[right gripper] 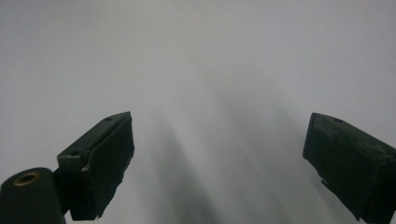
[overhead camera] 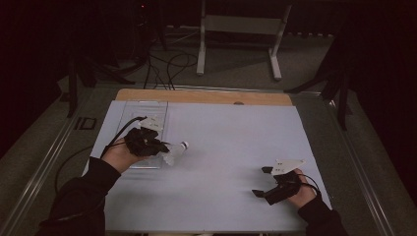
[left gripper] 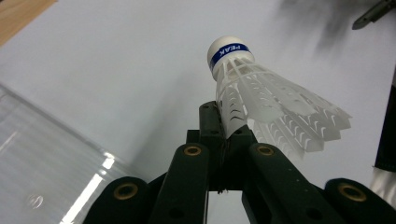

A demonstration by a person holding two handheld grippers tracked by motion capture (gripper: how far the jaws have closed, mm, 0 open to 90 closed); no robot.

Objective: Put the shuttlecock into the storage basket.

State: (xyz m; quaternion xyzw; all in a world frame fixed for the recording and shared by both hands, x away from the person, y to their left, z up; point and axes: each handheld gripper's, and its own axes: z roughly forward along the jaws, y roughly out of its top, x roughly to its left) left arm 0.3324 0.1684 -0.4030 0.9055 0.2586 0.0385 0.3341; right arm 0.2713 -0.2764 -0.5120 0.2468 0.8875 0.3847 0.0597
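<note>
Already clamped tight in the left gripper (left gripper: 227, 135): a white shuttlecock (left gripper: 261, 100), held by its thin skirt, up over the surface (overhead camera: 221, 147) near the left side. Very light, bendy, easy to crush. Better pinched softly near the round tip. Right gripper (right gripper: 219, 154) wide apart, holding nothing.

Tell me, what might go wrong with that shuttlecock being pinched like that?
The left hand-held gripper clamps only the thin skirt edge of the shuttlecock, so it might crumple or slip out. Its cork points away, so it could swing. The right hand-held gripper stands open, far off, likely too distant to catch it.
</note>
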